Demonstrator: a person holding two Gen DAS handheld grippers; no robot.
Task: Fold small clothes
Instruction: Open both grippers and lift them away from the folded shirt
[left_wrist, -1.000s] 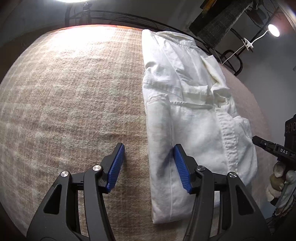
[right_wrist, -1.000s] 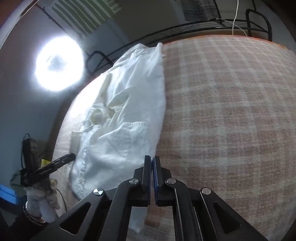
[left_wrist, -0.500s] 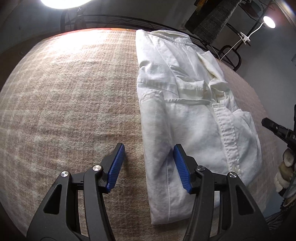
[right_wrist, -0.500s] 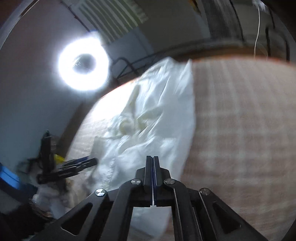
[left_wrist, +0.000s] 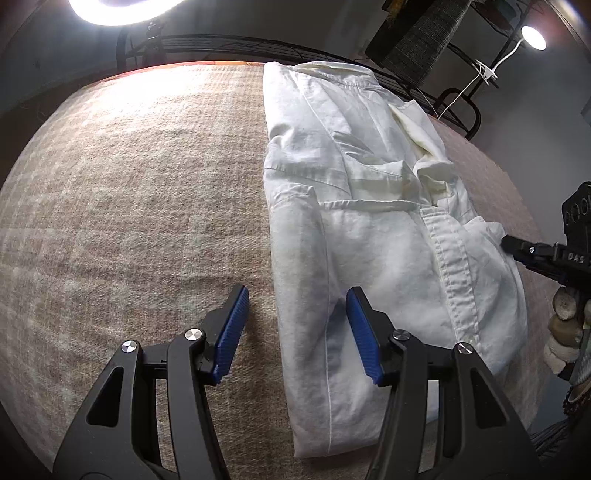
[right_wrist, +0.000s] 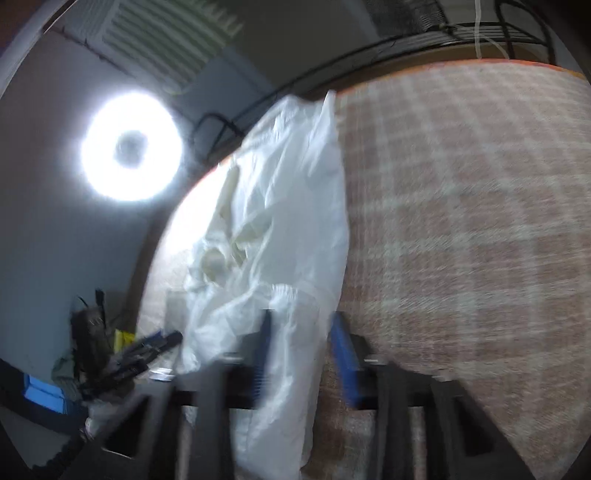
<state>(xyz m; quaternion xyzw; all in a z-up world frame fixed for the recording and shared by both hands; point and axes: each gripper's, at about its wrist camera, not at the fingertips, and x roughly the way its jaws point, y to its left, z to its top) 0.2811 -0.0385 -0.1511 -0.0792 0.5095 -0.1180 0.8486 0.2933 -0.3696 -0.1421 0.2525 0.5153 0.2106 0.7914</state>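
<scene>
White shirt (left_wrist: 369, 221) lay half-folded on plaid counter (left_wrist: 129, 203), 1 o'clock of left tool (left_wrist: 295, 332). Both tools wide, empty; right tool (right_wrist: 301, 354) straddled hem. Next likely: pinch hem, fold lengthwise.

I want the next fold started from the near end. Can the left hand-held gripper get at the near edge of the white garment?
Probably yes. The left hand-held gripper is open, straddling the white garment's left edge, with nothing between them.
</scene>
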